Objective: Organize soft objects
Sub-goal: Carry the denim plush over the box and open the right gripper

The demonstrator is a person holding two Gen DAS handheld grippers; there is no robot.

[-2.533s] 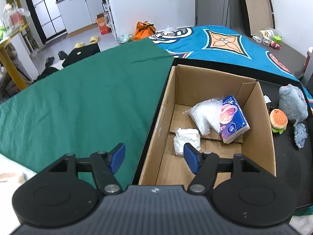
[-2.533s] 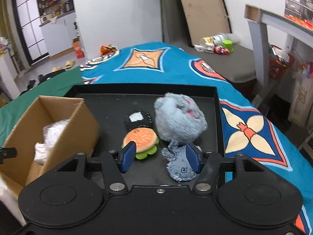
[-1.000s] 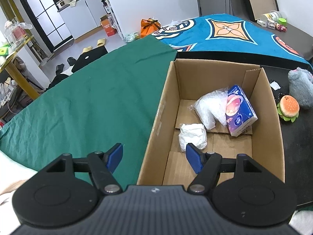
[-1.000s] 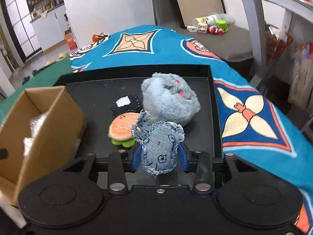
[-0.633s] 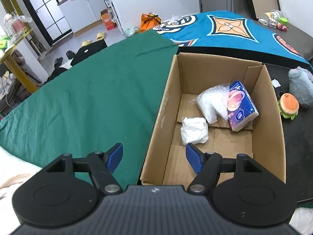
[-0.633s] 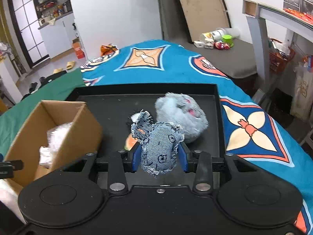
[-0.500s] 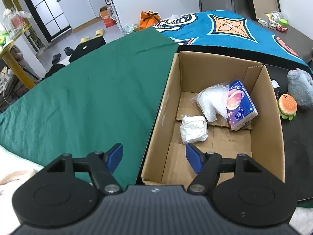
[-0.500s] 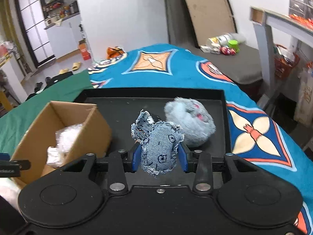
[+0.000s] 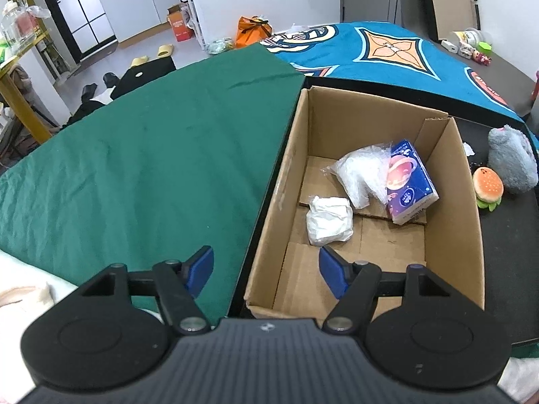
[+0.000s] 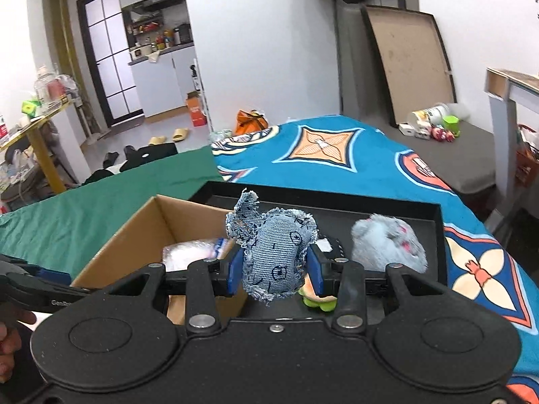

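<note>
Between the right gripper (image 10: 275, 274) pads: denim toy (image 10: 273, 256) is being clamped, above the black tray (image 10: 397, 211).
Toy axis: standing upright, frayed ear pointing up.
Writing: left gripper (image 9: 266, 271) arm is showing partial letters, unreadable; tissue pack (image 9: 409, 181) print too small.
Left gripper jaws: closing, nothing between, hanging over the cardboard box (image 9: 466, 208) near-left corner.

I look across a bed with a blue patterned cover (image 10: 337, 165) towards white walls (image 10: 262, 50). Left of the bed, a dark-framed glass door (image 10: 101, 67) stands beside white cabinets (image 10: 161, 80); right of it, a brown board (image 10: 411, 64) leans on the wall.
</note>
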